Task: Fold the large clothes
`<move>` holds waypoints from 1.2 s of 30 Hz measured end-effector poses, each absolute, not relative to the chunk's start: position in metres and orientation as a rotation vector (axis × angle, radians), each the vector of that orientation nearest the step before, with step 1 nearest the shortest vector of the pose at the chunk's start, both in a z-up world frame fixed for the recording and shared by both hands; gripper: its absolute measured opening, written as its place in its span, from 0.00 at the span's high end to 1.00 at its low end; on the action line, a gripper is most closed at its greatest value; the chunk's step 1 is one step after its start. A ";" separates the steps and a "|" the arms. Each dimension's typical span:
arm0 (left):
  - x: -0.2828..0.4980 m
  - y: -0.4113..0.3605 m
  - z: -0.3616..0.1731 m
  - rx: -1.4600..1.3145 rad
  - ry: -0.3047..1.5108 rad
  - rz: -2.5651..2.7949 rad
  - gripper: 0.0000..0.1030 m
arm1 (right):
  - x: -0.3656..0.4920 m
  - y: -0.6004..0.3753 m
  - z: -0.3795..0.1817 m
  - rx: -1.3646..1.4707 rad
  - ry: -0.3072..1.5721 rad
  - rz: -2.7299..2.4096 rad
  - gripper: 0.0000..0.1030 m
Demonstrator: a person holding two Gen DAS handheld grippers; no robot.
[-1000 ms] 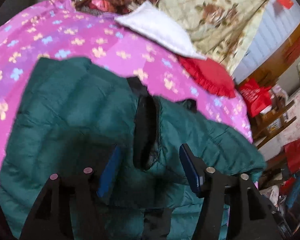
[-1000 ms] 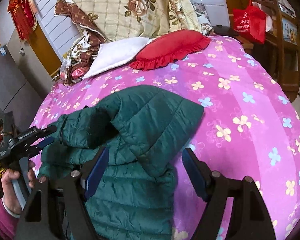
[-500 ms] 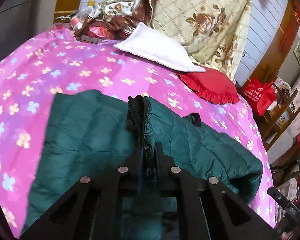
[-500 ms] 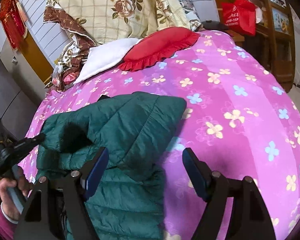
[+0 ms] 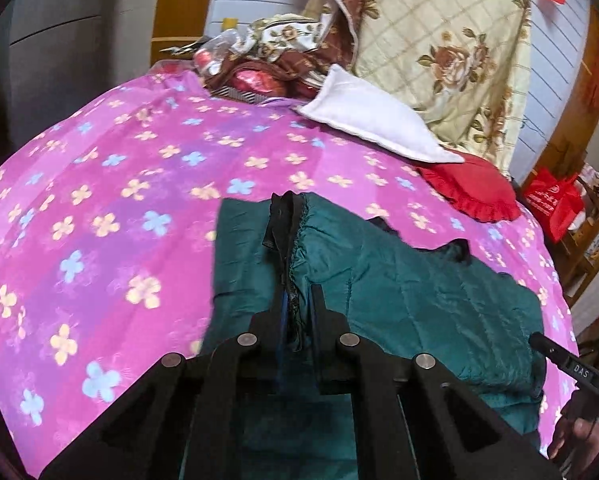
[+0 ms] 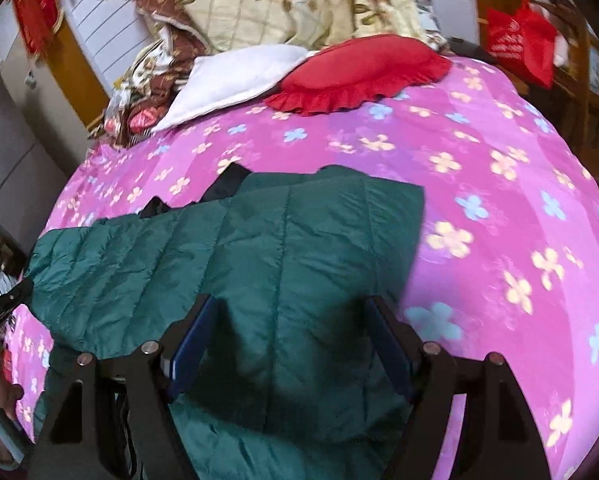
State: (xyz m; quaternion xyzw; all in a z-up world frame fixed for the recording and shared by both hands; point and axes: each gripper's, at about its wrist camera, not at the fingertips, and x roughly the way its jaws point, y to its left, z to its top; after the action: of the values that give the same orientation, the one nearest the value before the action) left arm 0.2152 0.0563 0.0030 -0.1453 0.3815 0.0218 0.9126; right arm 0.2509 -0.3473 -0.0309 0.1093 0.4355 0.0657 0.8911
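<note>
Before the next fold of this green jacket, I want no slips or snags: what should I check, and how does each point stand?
1. Left hand-held gripper clamped on the jacket's black-lined edge: ok.
2. Right hand-held gripper open and holding nothing: ok, it hovers over the green jacket.
3. Bedspread bare beside the jacket: ok.
4. Red cushion and white pillow apart from the jacket: ok.
5. Sleeve lying flat: not ok, bunched.
6. How firmly the fabric is held: cannot tell.

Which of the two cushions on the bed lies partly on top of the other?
The white cushion. Its corner overlaps the red frilled cushion, which lies flat on the pink flowered bedspread beneath it.
</note>
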 end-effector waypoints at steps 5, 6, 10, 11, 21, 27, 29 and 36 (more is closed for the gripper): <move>0.210 0.067 -0.014 -0.289 0.808 0.073 1.00 | 0.273 -0.312 -0.040 0.123 0.914 0.160 0.21; 0.210 0.068 -0.016 -0.289 0.814 0.078 1.00 | 0.276 -0.309 -0.041 0.115 0.917 0.166 0.21; 0.212 0.071 -0.025 -0.300 0.828 0.088 1.00 | 0.294 -0.292 -0.052 0.067 0.940 0.183 0.16; 0.213 0.070 -0.025 -0.294 0.825 0.092 1.00 | 0.299 -0.289 -0.055 0.057 0.946 0.186 0.14; 0.203 0.065 0.004 -0.296 0.765 0.061 0.91 | 0.271 -0.300 -0.025 0.032 0.893 0.166 0.13; 0.198 0.052 0.025 -0.254 0.690 0.049 0.87 | 0.250 -0.321 -0.009 0.022 0.865 0.122 0.13; 0.201 0.045 0.026 -0.239 0.693 0.041 0.87 | 0.249 -0.327 -0.007 0.018 0.861 0.108 0.13; 0.224 0.029 -0.005 -0.161 0.804 0.069 0.86 | 0.261 -0.358 -0.015 0.085 0.883 0.037 0.13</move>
State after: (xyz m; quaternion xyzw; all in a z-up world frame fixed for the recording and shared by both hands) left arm 0.2237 0.0291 -0.0053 -0.0781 0.3906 0.0335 0.9166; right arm 0.2607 -0.3585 -0.0146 0.0412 0.4271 0.0180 0.9031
